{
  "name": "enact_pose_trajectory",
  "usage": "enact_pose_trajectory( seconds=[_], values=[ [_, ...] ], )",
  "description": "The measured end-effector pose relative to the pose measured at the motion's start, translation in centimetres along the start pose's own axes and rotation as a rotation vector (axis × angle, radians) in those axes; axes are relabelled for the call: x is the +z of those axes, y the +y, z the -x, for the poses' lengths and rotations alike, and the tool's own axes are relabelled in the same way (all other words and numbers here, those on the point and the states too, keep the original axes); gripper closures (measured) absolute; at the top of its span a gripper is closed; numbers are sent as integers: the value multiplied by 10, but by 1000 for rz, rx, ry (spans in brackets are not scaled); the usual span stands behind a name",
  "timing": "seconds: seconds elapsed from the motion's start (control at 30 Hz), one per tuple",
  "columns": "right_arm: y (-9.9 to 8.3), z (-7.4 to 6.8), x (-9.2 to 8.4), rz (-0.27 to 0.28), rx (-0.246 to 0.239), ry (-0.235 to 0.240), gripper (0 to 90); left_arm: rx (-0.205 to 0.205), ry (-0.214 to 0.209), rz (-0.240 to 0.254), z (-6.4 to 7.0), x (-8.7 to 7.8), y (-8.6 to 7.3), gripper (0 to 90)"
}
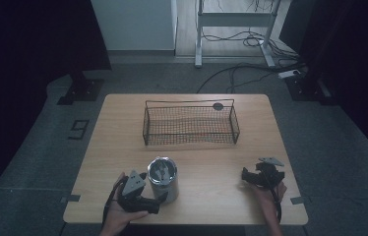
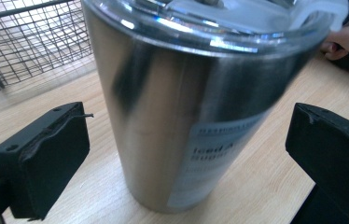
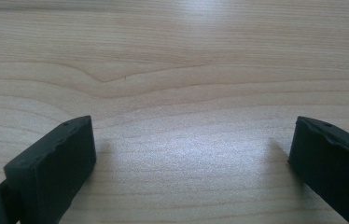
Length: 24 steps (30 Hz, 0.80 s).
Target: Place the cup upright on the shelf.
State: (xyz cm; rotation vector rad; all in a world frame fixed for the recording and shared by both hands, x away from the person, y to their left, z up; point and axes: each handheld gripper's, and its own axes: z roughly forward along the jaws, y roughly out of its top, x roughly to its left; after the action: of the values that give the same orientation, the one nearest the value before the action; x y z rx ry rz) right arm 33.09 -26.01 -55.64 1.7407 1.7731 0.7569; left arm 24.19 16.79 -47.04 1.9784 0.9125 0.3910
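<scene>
**Steel tumbler stands between spread jaws at the near edge**

The steel tumbler (image 1: 163, 179) stands upright on the wooden table (image 1: 206, 162), on the person's side of the wire basket (image 1: 190, 123) and a little to its left, with bare wood between the two. It wears a clear lid, and the left gripper view shows a pale printed label low on its wall.

The left gripper (image 1: 145, 199) sits just beside the tumbler at its near left. In the left gripper view its two black jaws stand wide apart, one on each side of the tumbler (image 2: 196, 116), and a strip of table shows between each pad and the metal, so it grips nothing.

The right gripper (image 1: 251, 178) rests well to the right of the tumbler, near the table's front right corner. In the right gripper view its jaws are likewise spread wide over plain wood grain (image 3: 177, 93), with nothing between them.
</scene>
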Motion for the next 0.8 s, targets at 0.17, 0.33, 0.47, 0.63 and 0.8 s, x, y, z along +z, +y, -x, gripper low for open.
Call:
enact_pose_trajectory(
  seconds=[0.17,0.33,0.47,0.63,0.8],
  values=[
    [0,0,0,0,1,-3,4,-3,2,-2,0,8,3,0],
    [0,0,0,0,2,-3,4,-5,5,-13,1,21,9,0],
    [0,0,0,1,1,-3,4,14,9,-30,1,32,13,0],
    [0,0,0,1,1,-4,5,3,6,-10,-1,36,13,10],
    [0,0,0,2,2,-4,7,-3,12,1,0,37,12,18]
  ],
)
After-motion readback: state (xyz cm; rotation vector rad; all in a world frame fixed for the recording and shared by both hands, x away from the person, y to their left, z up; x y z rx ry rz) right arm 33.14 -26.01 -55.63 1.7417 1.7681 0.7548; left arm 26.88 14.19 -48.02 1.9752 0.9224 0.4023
